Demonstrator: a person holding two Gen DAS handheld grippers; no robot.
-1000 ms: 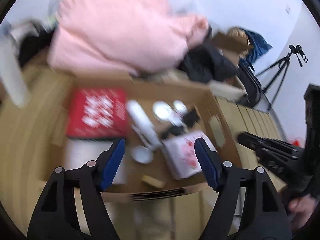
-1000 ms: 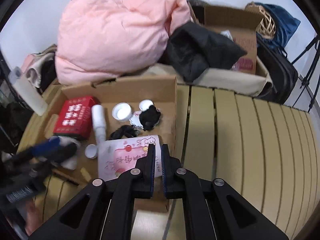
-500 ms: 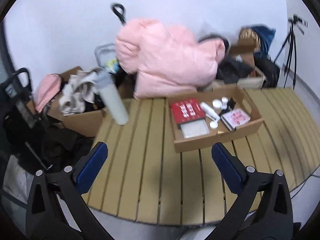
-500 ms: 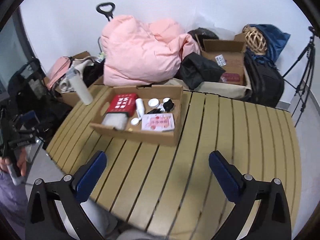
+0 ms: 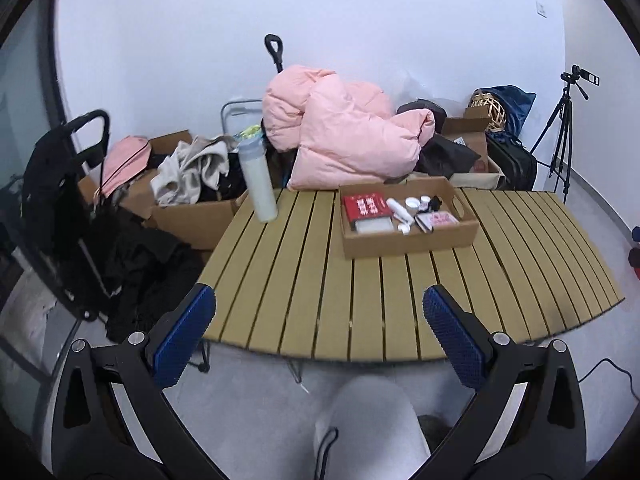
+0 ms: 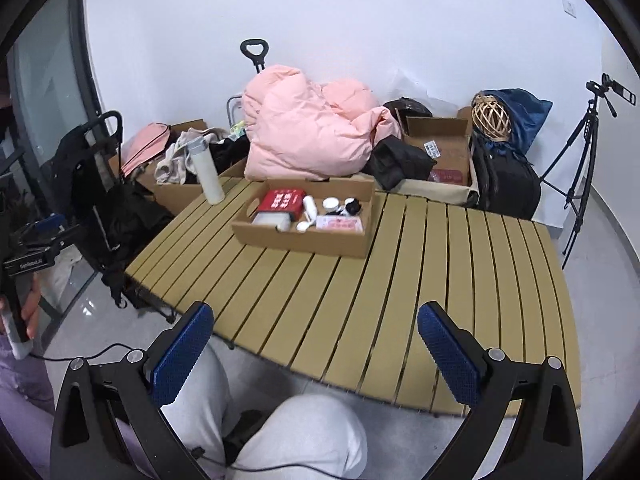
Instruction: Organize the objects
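A shallow cardboard box (image 5: 408,240) (image 6: 304,242) stands on the slatted wooden table (image 5: 360,300) (image 6: 360,292). Inside lie a red packet (image 5: 366,206) (image 6: 280,201), a white tube (image 5: 398,208) (image 6: 309,206), small white jars (image 6: 330,203), black bits and a pink-printed card (image 5: 440,219) (image 6: 340,223). My left gripper (image 5: 319,322) is open and empty, held back from the table's near edge. My right gripper (image 6: 315,340) is likewise open and empty, far from the box. The left gripper also shows at the left edge of the right wrist view, in a hand (image 6: 30,308).
A white bottle (image 5: 258,180) (image 6: 206,172) stands at the table's far left corner. Behind it lie a pink quilt (image 5: 344,136) (image 6: 308,136), cardboard boxes of clothes (image 5: 188,208), a black bag (image 6: 504,184) and a tripod (image 6: 580,172). A person's grey-trousered legs (image 6: 304,432) are below.
Both grippers pulled back and up from the box, which now looks small and far. The right gripper went from shut to wide open; the left opened wider.
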